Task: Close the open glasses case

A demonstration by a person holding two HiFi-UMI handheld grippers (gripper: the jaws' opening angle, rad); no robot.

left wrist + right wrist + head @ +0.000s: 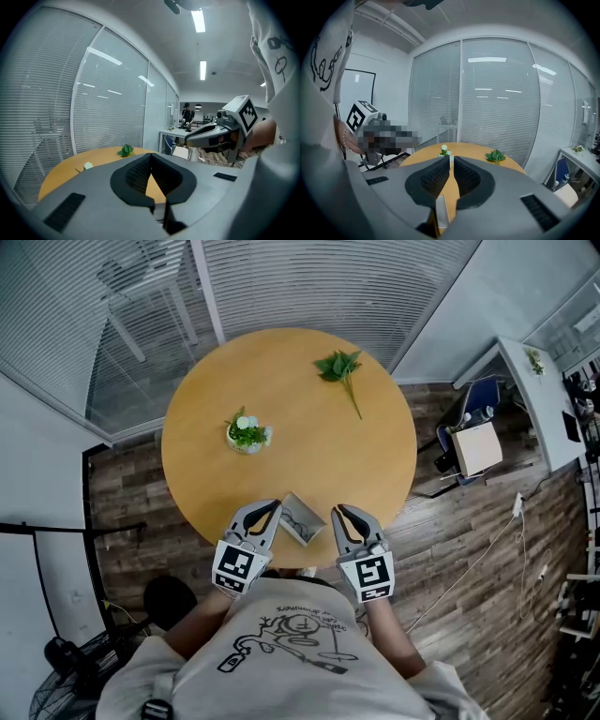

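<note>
The open glasses case (pixel 302 518) is a small grey box lying at the near edge of the round wooden table (pixel 291 390), its inside showing. My left gripper (pixel 270 509) hangs just left of it and my right gripper (pixel 338 513) just right of it, both apart from the case. In the left gripper view the left gripper (pixel 151 155) has its jaws meeting at the tip, with nothing held. The right gripper (pixel 451 158) is shut too; a pale case edge (pixel 440 206) shows through the gap lower down.
A small white-flowered plant (pixel 247 434) stands left of the table's centre, and a green leafy sprig (pixel 339 367) lies at the far side. Glass walls with blinds stand behind the table. A blue chair and a cardboard box (pixel 478 448) sit on the floor to the right.
</note>
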